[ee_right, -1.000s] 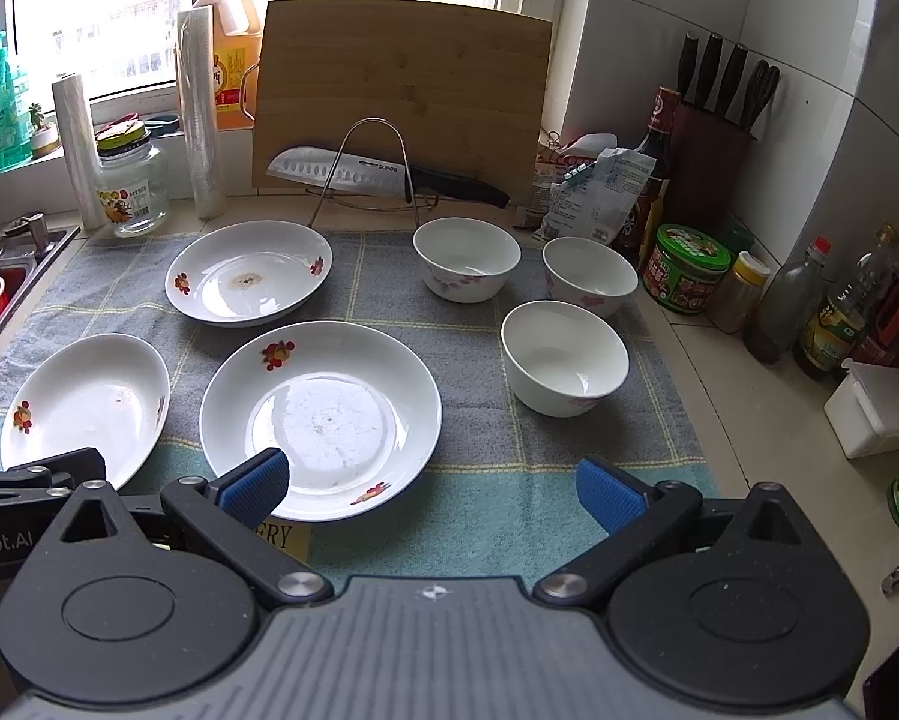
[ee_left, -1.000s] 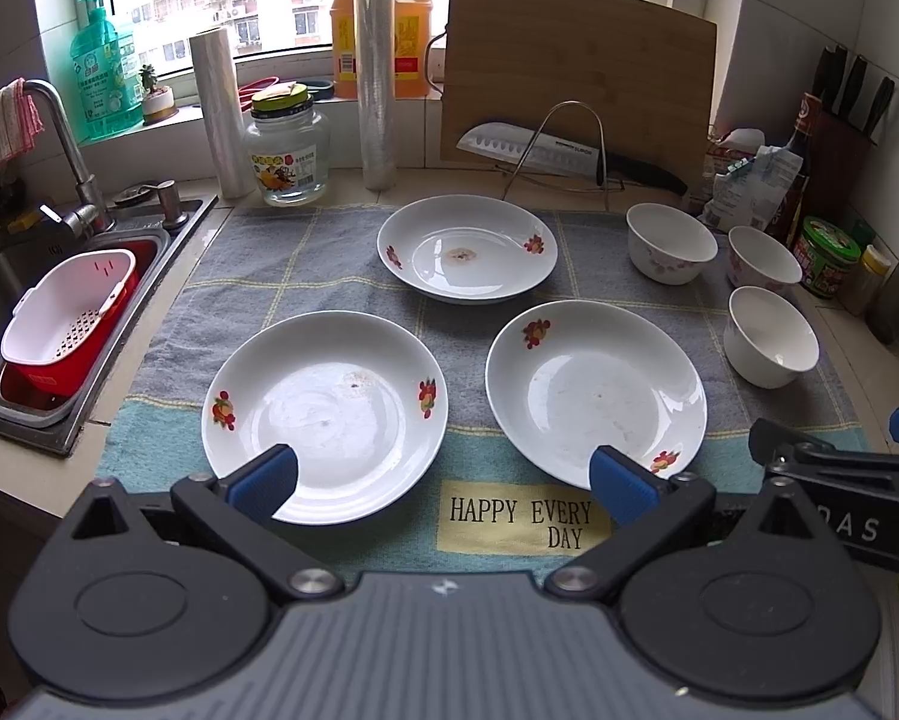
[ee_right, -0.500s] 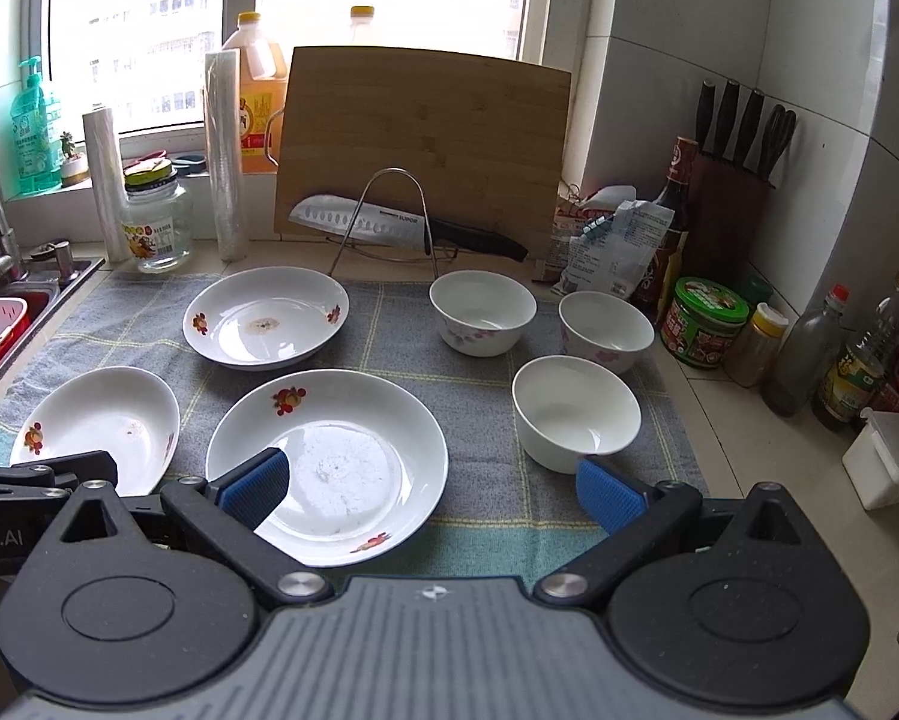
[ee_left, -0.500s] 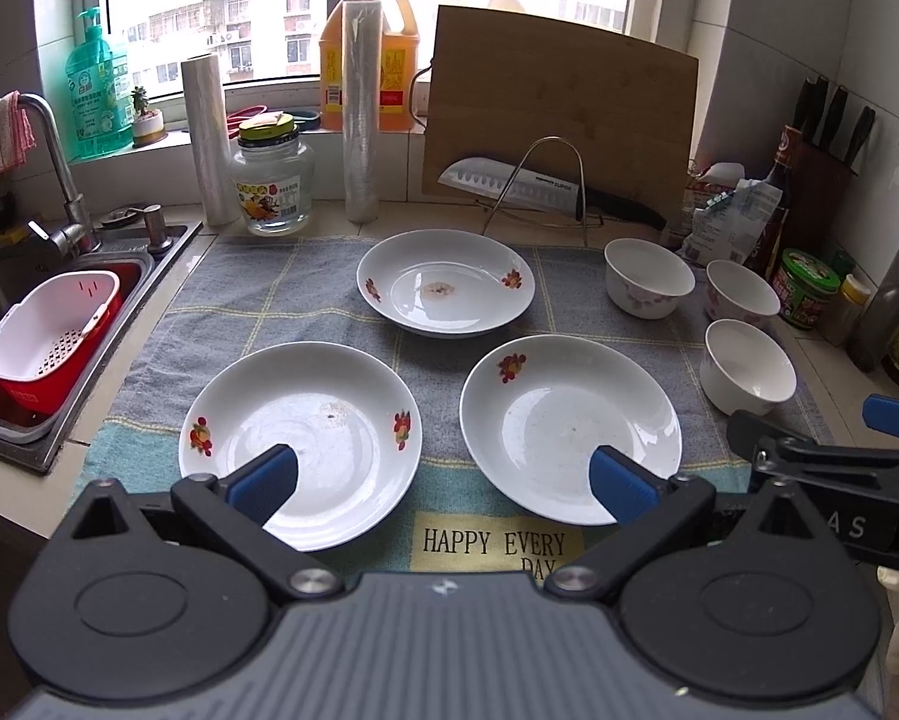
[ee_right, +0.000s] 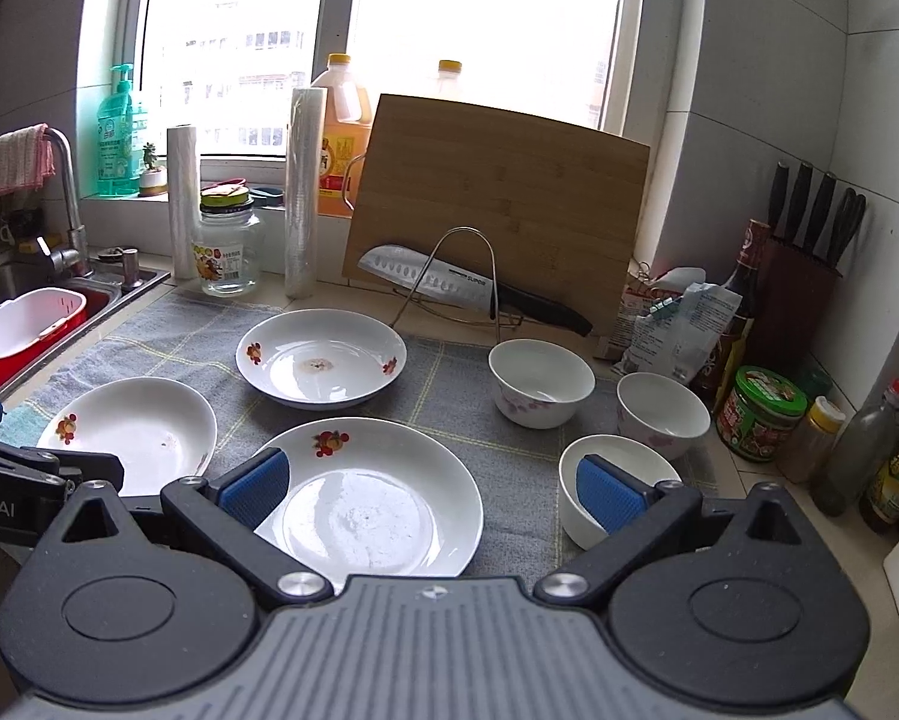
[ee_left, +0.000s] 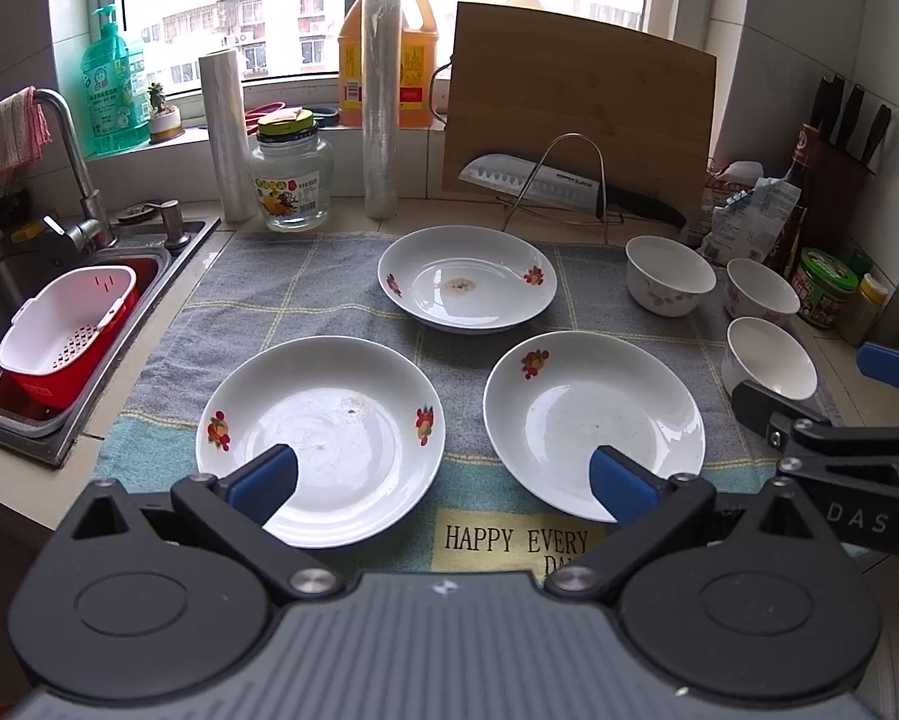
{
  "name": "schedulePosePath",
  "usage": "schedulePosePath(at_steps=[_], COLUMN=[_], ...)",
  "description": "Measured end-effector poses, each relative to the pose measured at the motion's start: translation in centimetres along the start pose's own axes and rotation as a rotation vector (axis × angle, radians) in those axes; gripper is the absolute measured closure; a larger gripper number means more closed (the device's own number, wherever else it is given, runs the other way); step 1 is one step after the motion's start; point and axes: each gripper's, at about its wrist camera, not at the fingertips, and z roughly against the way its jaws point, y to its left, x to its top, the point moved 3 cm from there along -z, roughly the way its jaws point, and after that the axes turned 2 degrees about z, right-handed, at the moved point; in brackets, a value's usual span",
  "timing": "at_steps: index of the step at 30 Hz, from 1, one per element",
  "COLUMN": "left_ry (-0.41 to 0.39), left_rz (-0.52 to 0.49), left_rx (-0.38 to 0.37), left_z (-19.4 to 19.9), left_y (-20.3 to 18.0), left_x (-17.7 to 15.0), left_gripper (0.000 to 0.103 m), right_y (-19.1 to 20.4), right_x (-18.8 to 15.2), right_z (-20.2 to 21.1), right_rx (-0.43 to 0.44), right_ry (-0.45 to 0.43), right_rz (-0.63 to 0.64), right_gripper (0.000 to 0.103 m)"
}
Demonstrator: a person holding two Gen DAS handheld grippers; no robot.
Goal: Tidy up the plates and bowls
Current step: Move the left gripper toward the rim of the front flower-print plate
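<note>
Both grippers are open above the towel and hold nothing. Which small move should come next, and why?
Probably lower the open left gripper onto the near rim of the front left plate. All three plates lie apart and unstacked, and this one sits closest below its fingers. The right gripper is open too.

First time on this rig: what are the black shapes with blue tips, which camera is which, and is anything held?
Those are two hand-held grippers with blue finger pads, each carrying its own forward-looking camera. One view looks along the left gripper, the other along the right gripper. Both are open and empty. On the towel lie three plates: near left plate, near right plate, far plate. Three bowls stand at the right, none stacked.
</note>
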Motion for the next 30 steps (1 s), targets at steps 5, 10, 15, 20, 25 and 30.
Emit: schedulePosePath(at_steps=[5,10,15,20,25,30], left_ry=[-0.019,-0.015,-0.015,-0.007,0.011,0.041], left_rz=[0.015,0.025,0.032,0.032,0.022,-0.018], left_rx=[-0.007,-0.040,-0.030,-0.019,-0.056,-0.095], left_z=[0.1,-0.3,-0.8,-1.3,-2.3,-3.7], left_y=[0.4,0.8,1.7,3.3,5.5,7.8], left_x=[0.0,-0.6,-1.2,-1.7,-2.2,-2.3], left_gripper=[0.001,0.001,0.001,0.001,0.001,0.001], right_y=[-0.3,0.1,0.4,0.8,2.2,4.3], right_x=[-0.5,-1.2,-1.9,-2.5,-2.8,-2.5], right_z=[-0.5,-1.1,-1.5,-2.1,-2.6,-3.6], right_rx=[0.045,0.090,0.110,0.108,0.108,0.081], right_ry=[0.000,0.027,0.041,0.068,0.085,0.114], right_rz=[0.000,0.006,-0.010,-0.021,-0.016,-0.027], right_gripper=[0.000,0.000,0.000,0.000,0.000,0.000])
